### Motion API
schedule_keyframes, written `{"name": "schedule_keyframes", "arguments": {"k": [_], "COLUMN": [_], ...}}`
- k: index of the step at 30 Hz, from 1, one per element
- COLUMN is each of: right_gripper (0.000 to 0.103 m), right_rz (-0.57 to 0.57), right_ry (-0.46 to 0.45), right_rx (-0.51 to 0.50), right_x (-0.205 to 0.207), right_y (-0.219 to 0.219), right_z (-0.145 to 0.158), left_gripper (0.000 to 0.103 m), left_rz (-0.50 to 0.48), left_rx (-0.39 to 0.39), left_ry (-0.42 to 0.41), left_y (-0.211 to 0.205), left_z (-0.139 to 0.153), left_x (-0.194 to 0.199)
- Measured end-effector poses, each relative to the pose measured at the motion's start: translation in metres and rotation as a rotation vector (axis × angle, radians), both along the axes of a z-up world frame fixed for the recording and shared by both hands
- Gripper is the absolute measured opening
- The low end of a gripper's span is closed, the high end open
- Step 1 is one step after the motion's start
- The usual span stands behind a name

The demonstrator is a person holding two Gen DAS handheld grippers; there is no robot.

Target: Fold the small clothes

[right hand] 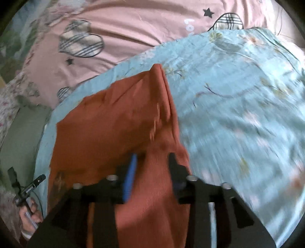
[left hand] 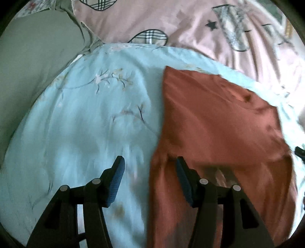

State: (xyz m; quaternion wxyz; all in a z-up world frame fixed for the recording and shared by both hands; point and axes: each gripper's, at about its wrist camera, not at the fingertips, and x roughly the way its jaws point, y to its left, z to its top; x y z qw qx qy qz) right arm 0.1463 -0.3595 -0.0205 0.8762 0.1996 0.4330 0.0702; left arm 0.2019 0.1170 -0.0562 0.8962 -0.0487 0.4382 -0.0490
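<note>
My left claw hangs spread over the rust-orange garment's near edge, gripping nothing. My right claw straddles a raised fold, jaws apart, probably ready to pinch it. The garment lies on the blue floral quilt, which gives a flat folding surface.

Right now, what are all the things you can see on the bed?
Cloth: one, rusty orange, lying on the blue cover, already folded over at one edge.
Blue cover: one, light blue with small flowers, spread under the cloth.
Pink sheet: one, pink with checked hearts and black stars, behind the blue cover.
Green cushion: one, grey-green, beside the blue cover.
Left gripper: one, black with blue pads, open, over the cloth's edge.
Right gripper: one, black with blue pads, open, cloth between its fingers.
</note>
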Motion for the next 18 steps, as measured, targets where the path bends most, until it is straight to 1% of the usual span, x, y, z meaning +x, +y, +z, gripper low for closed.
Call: {"name": "schedule_keyframes", "arguments": {"k": [3, 5, 8, 11, 14, 15, 16, 17, 18], "right_gripper": [0.041, 0.041, 0.041, 0.041, 0.04, 0.037, 0.012, 0.006, 0.006], "right_rz": [-0.011, -0.008, 0.012, 0.047, 0.052, 0.056, 0.073, 0.09, 0.104], "right_ry": [0.014, 0.038, 0.094, 0.134, 0.103, 0.1, 0.104, 0.11, 0.106], "right_rx": [0.015, 0.033, 0.056, 0.103, 0.078, 0.073, 0.092, 0.123, 0.129], "right_x": [-0.053, -0.091, -0.133, -0.157, -0.164, -0.163, -0.162, -0.163, -0.165], "right_y": [-0.013, -0.019, -0.016, -0.003, 0.01, 0.012, 0.012, 0.012, 0.012], "right_z": [-0.006, -0.013, -0.028, -0.047, -0.053, -0.051, -0.051, -0.051, -0.05], "left_gripper": [0.058, 0.058, 0.058, 0.058, 0.058, 0.059, 0.06, 0.06, 0.06], "left_rz": [-0.051, -0.075, -0.097, -0.122, -0.144, -0.152, -0.16, -0.166, -0.169], "left_rx": [-0.06, -0.064, -0.072, -0.097, -0.08, -0.068, -0.06, -0.051, -0.041], "left_ry": [0.013, 0.027, 0.043, 0.078, 0.11, 0.109, 0.109, 0.11, 0.108], "left_y": [0.008, 0.012, 0.014, 0.015, 0.009, 0.006, 0.005, 0.003, 0.001], "left_z": [0.0, -0.003, -0.007, -0.017, -0.027, -0.029, -0.031, -0.032, -0.032], "left_x": [-0.046, -0.077, -0.123, -0.164, -0.194, -0.203, -0.212, -0.217, -0.221]}}
